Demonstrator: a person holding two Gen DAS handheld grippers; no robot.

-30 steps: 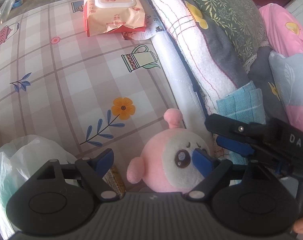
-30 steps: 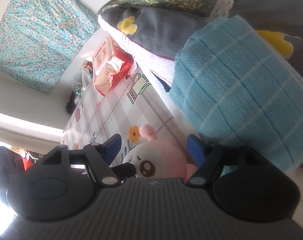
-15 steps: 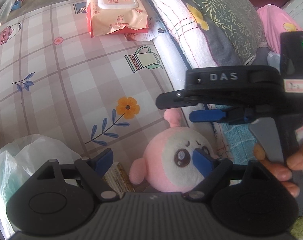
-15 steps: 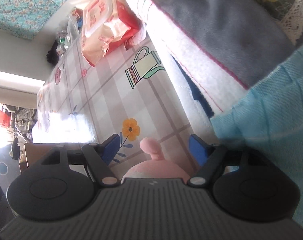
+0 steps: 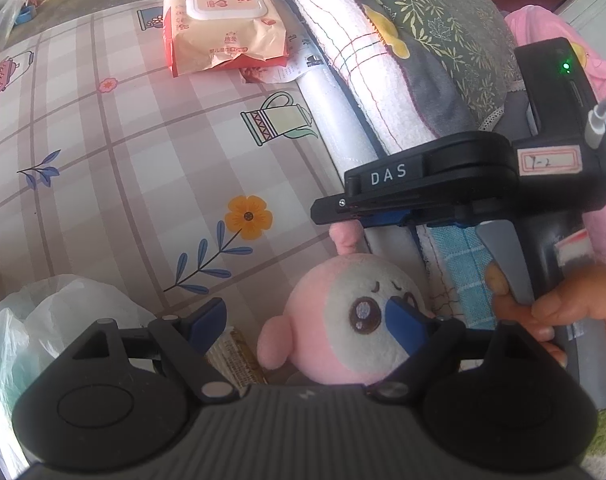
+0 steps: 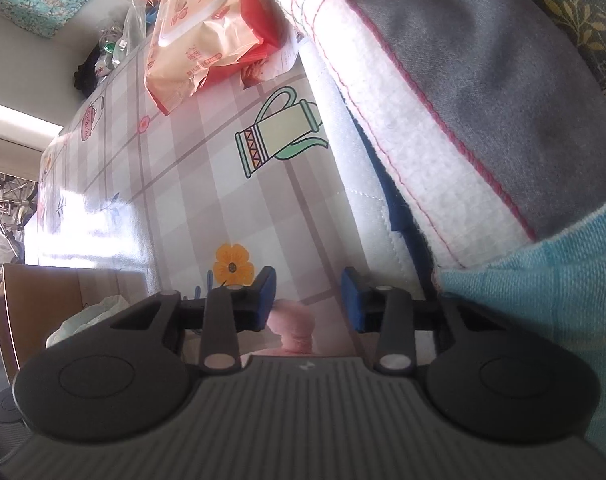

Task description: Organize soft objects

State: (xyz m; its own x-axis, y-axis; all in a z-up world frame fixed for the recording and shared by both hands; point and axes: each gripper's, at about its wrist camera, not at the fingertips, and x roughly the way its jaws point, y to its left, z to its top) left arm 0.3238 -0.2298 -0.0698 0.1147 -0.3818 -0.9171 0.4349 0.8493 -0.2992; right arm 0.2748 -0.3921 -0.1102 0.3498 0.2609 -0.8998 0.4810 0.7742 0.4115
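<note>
A round pink plush toy (image 5: pixel 343 320) with a white face lies on the checked tablecloth (image 5: pixel 123 160), beside stacked bedding. My left gripper (image 5: pixel 303 320) stands open around it: the right pad lies against its face, the left pad is apart from it. My right gripper (image 5: pixel 335 216), held by a hand (image 5: pixel 563 312), hovers at the toy's top tuft (image 5: pixel 345 236). In the right wrist view the right gripper (image 6: pixel 307 300) has its jaws closing, with the pink tuft (image 6: pixel 293 328) between them and a gap still showing on the right side.
A pack of wet wipes (image 5: pixel 223 24) lies at the far end of the cloth. A white plastic bag (image 5: pixel 43 320) and a snack packet (image 5: pixel 231 356) sit by my left pad. Folded blankets (image 5: pixel 403 60) and a blue towel (image 5: pixel 459 264) line the right side.
The right gripper swung in from the bedding to above the toy's tuft, and its jaws narrowed around it. The left gripper and the toy stayed put.
</note>
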